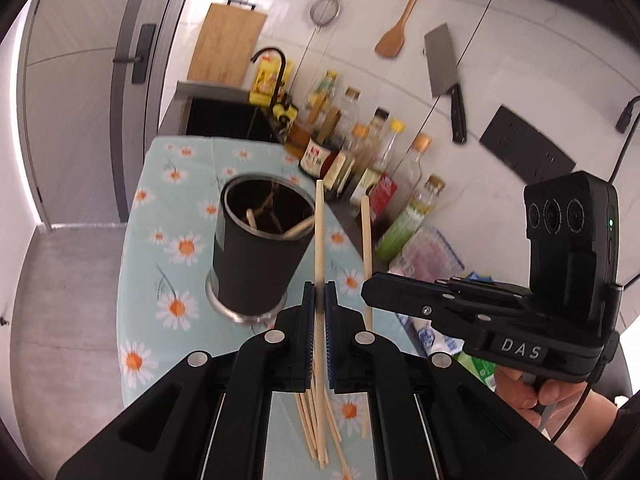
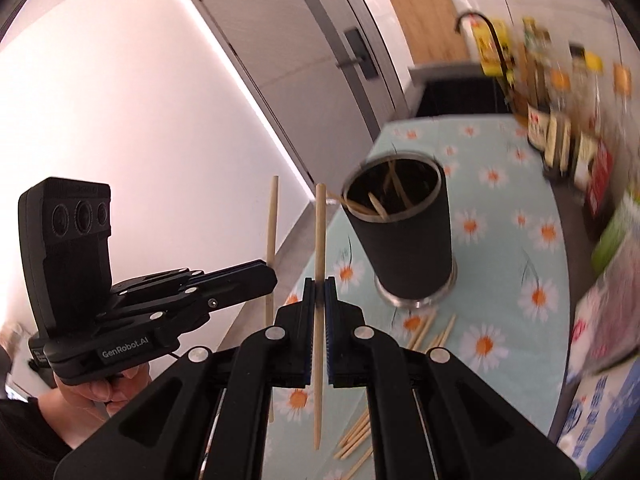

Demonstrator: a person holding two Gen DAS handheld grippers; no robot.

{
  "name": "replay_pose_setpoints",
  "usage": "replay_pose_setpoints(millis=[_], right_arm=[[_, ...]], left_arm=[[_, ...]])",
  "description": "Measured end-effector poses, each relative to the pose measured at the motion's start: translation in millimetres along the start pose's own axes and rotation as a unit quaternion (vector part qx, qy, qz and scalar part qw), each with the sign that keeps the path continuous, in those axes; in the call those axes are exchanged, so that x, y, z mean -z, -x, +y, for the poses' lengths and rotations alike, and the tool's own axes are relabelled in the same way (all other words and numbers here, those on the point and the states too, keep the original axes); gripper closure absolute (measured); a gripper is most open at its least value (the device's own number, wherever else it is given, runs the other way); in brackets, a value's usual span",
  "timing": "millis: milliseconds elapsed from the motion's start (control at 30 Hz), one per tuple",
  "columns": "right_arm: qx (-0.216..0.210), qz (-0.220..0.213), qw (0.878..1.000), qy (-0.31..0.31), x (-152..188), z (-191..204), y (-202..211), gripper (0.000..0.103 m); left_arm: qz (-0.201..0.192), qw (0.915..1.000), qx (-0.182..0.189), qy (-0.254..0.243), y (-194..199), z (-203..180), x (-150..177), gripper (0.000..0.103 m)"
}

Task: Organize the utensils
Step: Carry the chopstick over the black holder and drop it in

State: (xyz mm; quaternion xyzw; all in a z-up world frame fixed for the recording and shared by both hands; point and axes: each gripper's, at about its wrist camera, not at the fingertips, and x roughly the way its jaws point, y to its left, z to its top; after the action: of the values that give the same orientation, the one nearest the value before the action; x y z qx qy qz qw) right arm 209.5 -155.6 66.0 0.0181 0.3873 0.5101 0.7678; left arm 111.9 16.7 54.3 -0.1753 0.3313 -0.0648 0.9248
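The left hand-held gripper [image 1: 319, 298] is clamping one upright chopstick [image 1: 319, 240] between its closed pads, above the flowered worktop [image 1: 160, 208]. The right hand-held gripper [image 2: 319, 294] is likewise pinching a second chopstick [image 2: 319, 240], standing close on the first's right. A dark cylindrical holder [image 1: 260, 240] is sitting on the worktop just beyond both grippers, several chopsticks leaning inside it. More loose chopsticks [image 1: 316, 432] are lying on the near part of the worktop, below the grippers.
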Motion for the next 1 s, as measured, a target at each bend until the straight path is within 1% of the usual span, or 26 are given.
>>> replay_pose_setpoints(millis=[67,133,267,367,433,533,600,700,767,933,1000], right_arm=[[0.004,-0.018,1.000,0.017,-7.9,4.5,3.1,0.097],[0.014,-0.037,0.999,0.033,-17.8,7.8,4.2,0.097],[0.020,-0.072,0.996,0.050,-39.9,8.6,10.0,0.097],[0.025,-0.098,0.993,0.053,-57.9,6.3,15.3,0.097],[0.032,-0.108,0.992,0.049,-67.8,5.6,19.1,0.097],[0.036,-0.131,0.989,0.049,-84.3,5.1,25.5,0.097],[0.036,-0.144,0.988,0.053,-95.2,5.0,28.9,0.097],[0.043,-0.164,0.983,0.073,-111.3,7.3,31.3,0.097],[0.044,-0.173,0.981,0.077,-120.8,6.0,31.0,0.097],[0.051,-0.193,0.977,0.077,-133.7,-2.9,24.1,0.097],[0.054,-0.194,0.977,0.075,-136.0,-8.7,17.6,0.097]], left_arm=[[-0.027,0.9996,0.007,-0.007,5.0,0.9,-8.8,0.099],[-0.046,0.9988,0.013,-0.013,7.9,1.8,-14.1,0.099],[-0.090,0.9955,0.015,-0.022,11.5,4.8,-31.2,0.099],[-0.115,0.9929,0.013,-0.027,12.5,6.9,-46.3,0.099],[-0.131,0.9908,0.015,-0.030,13.6,7.4,-55.4,0.099],[-0.165,0.9851,0.025,-0.042,19.3,4.1,-69.1,0.099],[-0.190,0.9797,0.032,-0.055,22.9,0.4,-78.0,0.099],[-0.216,0.9736,0.033,-0.067,23.2,-2.7,-88.6,0.099],[-0.227,0.9711,0.031,-0.067,20.9,-0.7,-94.8,0.099],[-0.252,0.9651,0.003,-0.073,7.7,6.9,-106.2,0.099],[-0.256,0.9640,0.001,-0.074,2.0,9.8,-109.1,0.099]])
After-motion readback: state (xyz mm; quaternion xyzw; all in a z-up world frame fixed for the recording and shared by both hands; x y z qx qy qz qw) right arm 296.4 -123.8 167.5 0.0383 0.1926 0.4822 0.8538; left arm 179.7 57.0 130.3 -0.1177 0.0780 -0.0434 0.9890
